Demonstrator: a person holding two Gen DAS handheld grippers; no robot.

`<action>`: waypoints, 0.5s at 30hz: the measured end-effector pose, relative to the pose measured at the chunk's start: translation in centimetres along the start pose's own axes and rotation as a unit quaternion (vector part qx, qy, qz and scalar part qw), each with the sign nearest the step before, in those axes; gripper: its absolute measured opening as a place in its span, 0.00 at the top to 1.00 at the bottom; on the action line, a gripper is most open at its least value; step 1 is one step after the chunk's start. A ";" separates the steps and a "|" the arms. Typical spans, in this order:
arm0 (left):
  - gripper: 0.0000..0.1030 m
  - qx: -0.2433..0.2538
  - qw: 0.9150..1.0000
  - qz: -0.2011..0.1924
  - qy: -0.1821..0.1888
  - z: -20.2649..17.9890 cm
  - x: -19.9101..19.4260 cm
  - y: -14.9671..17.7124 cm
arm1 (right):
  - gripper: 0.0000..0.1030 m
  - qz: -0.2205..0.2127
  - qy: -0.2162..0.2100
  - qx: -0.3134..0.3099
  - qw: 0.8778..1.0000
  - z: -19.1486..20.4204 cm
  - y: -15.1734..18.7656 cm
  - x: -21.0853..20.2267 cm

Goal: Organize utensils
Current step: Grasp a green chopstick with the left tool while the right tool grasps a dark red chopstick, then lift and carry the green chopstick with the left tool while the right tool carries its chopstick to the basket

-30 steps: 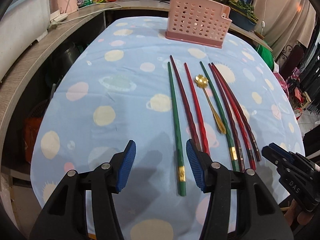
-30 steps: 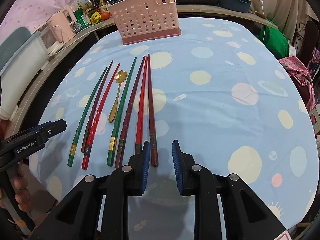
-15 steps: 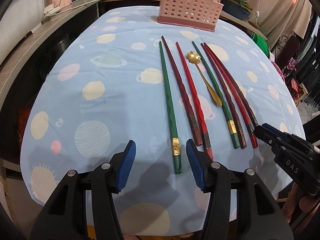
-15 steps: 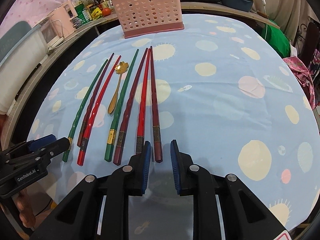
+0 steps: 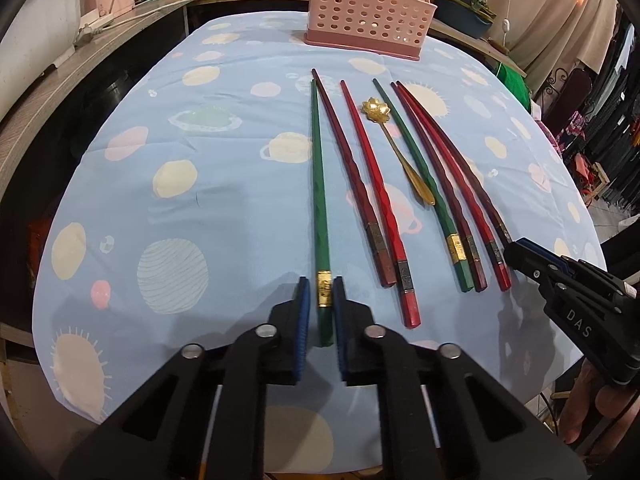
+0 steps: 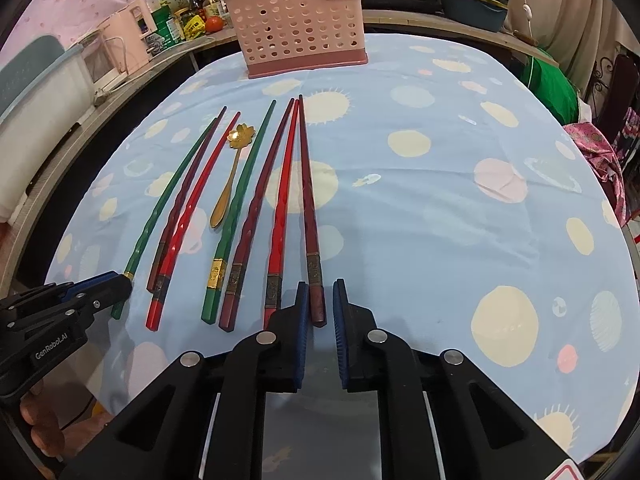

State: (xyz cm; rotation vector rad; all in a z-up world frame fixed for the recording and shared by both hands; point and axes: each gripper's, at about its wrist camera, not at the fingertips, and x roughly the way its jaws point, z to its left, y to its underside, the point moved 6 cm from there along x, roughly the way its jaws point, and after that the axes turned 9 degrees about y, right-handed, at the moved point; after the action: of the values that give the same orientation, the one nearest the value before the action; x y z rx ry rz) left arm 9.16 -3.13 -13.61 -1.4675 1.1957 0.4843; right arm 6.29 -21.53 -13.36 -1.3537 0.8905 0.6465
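Several green, red and dark red chopsticks and a gold flower spoon (image 5: 394, 148) lie in a row on the blue tablecloth. A pink perforated utensil holder (image 5: 368, 8) stands at the far edge. My left gripper (image 5: 320, 292) has closed around the thick end of the leftmost green chopstick (image 5: 320, 200), which still lies on the cloth. My right gripper (image 6: 319, 304) is narrowly open, its pads on either side of the end of the rightmost dark red chopstick (image 6: 308, 208) with a small gap. The spoon shows in the right wrist view (image 6: 232, 176) too.
The table (image 6: 460, 208) has a rounded front edge close under both grippers. A counter (image 5: 80, 52) with appliances, bottles and a tomato runs along the left and back. Chairs and clothes stand to the right.
My left gripper has shifted right and closed from wide open onto the green chopstick's end. My right gripper has moved forward around the dark red chopstick's end.
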 end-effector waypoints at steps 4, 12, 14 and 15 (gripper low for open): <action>0.93 -0.002 1.000 0.000 0.004 0.1 -0.1 0.0 | 0.92 0.001 -0.004 0.003 1.000 -0.1 0.0 0.0; 0.93 -0.009 1.000 -0.015 -0.002 0.5 -1.4 -1.0 | 0.93 -0.008 -0.010 0.012 1.000 -0.7 -0.4 -0.9; 0.93 -0.012 1.000 -0.023 -0.003 0.7 -1.9 -1.6 | 0.93 -0.016 -0.014 0.017 1.000 -0.9 -0.9 -1.4; 0.93 -0.013 1.000 -0.028 -0.005 0.8 -2.2 -2.0 | 0.93 -0.021 -0.015 0.019 0.999 -1.0 -1.3 -1.8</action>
State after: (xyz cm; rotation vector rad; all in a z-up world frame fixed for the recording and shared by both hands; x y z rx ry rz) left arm 10.26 -1.78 -11.01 -1.5156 1.1425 0.4708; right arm 6.26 -22.49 -11.16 -1.3228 0.8443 0.6124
